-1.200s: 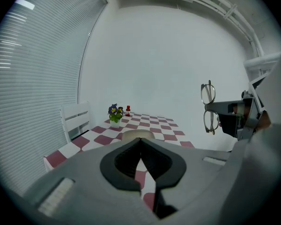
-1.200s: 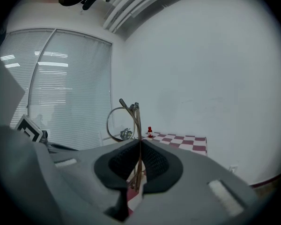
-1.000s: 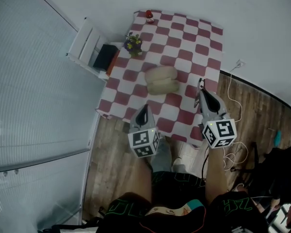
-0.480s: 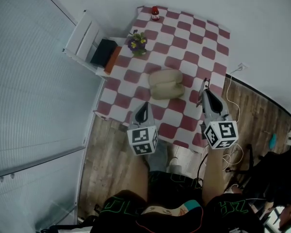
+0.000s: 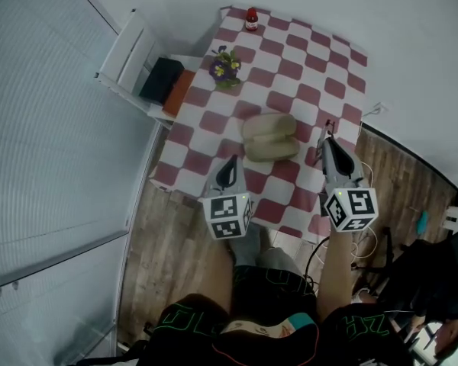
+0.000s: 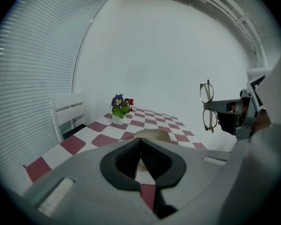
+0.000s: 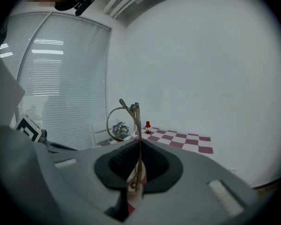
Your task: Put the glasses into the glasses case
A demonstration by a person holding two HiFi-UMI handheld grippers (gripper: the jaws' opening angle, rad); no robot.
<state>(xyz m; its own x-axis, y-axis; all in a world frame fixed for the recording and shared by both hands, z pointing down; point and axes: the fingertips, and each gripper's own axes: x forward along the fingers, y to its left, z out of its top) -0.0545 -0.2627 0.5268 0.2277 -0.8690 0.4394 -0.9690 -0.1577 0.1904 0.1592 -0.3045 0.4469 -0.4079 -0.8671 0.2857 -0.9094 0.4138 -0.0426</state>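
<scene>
Glasses stay pinched in your right gripper, up in the air. You have moved closer, so they are now near the glasses case on the table. Your left gripper is closed, holding nothing.

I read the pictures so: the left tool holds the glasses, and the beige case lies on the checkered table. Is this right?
Not quite. The right tool holds the glasses, their frame pinched between its jaws, as the right gripper view shows. The left tool is shut on nothing. The beige case does lie on the checkered table.
</scene>
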